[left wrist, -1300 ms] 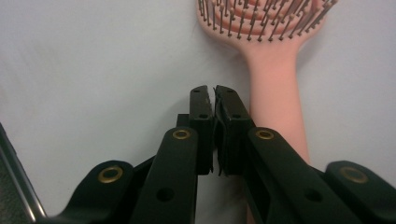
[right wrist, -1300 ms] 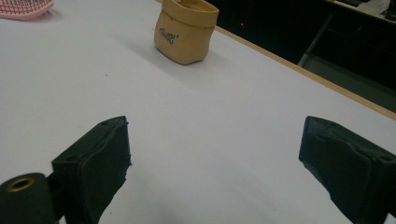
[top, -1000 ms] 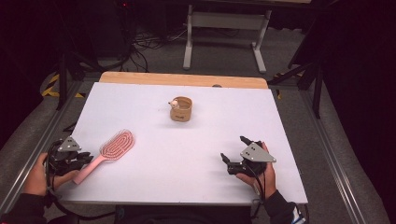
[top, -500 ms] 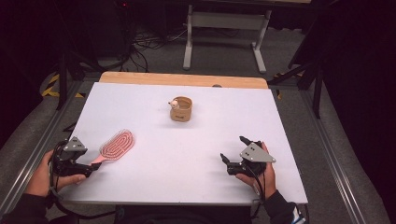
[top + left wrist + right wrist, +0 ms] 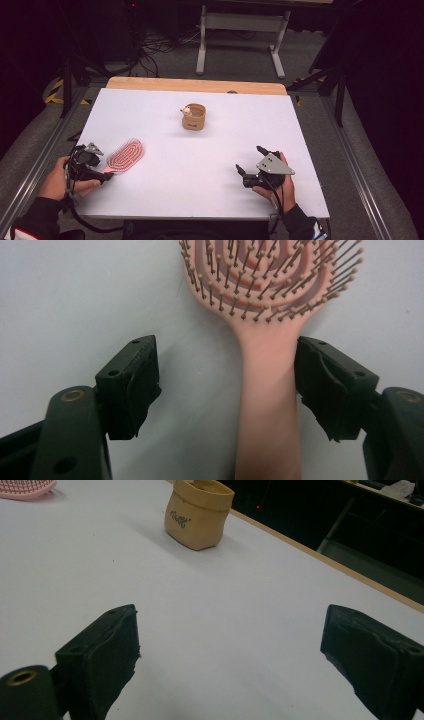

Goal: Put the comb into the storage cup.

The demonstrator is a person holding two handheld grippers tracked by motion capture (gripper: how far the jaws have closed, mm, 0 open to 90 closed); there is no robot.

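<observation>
Now | L claw (image 5: 227,390) jaws just been opening, released, straddling pink brush (image 5: 123,156) handle, off-ctr twd one pad | brush flat on bench (image 5: 210,200), ~8 o'clock fr tan pouch (image 5: 194,116) | R claw (image 5: 252,167) spread, idle | risk: lopsided close cd swivel handle, slip grip

Table brightly lit w/ soft shadows, surroundings dark; close-ups slightly soft.
</observation>
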